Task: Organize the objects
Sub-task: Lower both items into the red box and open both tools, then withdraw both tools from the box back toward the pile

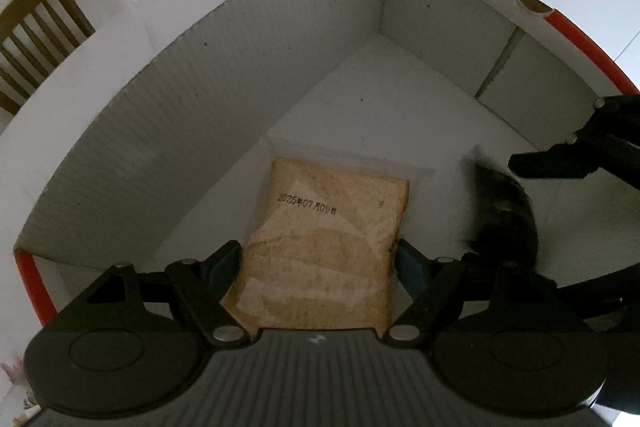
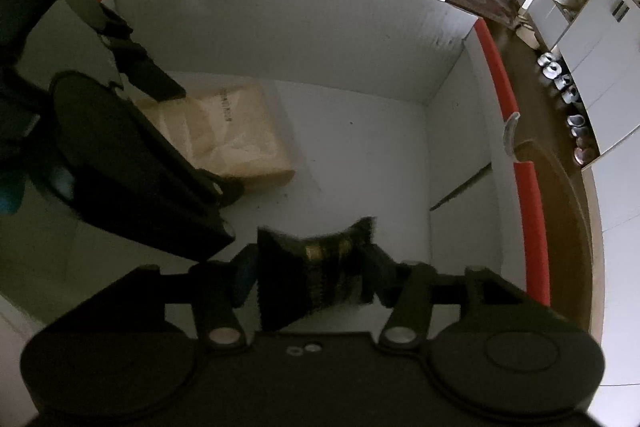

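Both grippers are down inside a white cardboard box (image 1: 248,67) with a red outer rim. My left gripper (image 1: 318,259) has its jaws on both sides of a clear-wrapped slice of bread (image 1: 332,227) printed with a date, low over the box floor. The bread also shows in the right wrist view (image 2: 232,131), with the left gripper (image 2: 168,87) over it. My right gripper (image 2: 310,273) is shut on a small black snack packet (image 2: 316,267) with yellow print. The packet appears blurred in the left wrist view (image 1: 504,215), under a right finger (image 1: 552,163).
The box walls (image 2: 280,39) enclose both grippers on all sides. A wooden chair (image 1: 36,35) stands beyond the box. A dark floor with several shoes (image 2: 564,87) lies to the right beside white cabinets.
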Tool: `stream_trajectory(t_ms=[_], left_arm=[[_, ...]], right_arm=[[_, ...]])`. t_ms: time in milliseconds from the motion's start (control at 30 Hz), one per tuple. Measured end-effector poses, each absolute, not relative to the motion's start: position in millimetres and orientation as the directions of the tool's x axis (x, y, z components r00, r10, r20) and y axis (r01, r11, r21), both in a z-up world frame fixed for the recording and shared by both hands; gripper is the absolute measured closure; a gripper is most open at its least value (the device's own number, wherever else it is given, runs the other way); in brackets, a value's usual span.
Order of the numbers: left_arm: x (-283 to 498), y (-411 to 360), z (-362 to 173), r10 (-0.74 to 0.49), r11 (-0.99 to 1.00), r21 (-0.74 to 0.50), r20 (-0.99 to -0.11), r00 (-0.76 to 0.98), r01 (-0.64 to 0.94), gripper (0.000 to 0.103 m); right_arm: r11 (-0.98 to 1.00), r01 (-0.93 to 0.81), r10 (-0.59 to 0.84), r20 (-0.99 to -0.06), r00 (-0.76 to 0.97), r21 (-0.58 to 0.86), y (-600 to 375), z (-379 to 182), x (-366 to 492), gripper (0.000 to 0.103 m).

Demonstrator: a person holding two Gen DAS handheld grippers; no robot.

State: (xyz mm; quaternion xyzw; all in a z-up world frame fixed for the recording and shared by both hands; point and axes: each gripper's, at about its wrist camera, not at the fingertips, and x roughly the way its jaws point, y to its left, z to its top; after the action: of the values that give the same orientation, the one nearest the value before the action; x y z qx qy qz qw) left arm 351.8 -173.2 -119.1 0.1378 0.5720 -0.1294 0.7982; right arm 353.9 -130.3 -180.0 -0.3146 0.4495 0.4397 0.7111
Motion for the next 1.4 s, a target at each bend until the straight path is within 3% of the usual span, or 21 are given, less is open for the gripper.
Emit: stream_trajectory(t_ms=[733, 1000, 1400], left_arm=[[306, -154, -46, -0.183, 0.943, -0.013, -0.856, 0.484, 0.334, 0.018], [262, -147, -9, -0.182, 0.949, 0.016, -0.784, 0.593, 0.313, 0.018], [192, -110, 18, -0.215, 0.964, -0.043, -0.708, 0.672, 0.263, 0.016]], right_arm=[[0.448, -0.894, 0.489, -0.843, 0.222, 0.025, -174, -112, 346, 0.035], [0.431, -0.900, 0.555, -0.806, 0.208, 0.065, -192, -80, 328, 0.035], [0.410, -0.906, 0.634, -0.748, 0.197, 0.109, -201, -50, 289, 0.028]])
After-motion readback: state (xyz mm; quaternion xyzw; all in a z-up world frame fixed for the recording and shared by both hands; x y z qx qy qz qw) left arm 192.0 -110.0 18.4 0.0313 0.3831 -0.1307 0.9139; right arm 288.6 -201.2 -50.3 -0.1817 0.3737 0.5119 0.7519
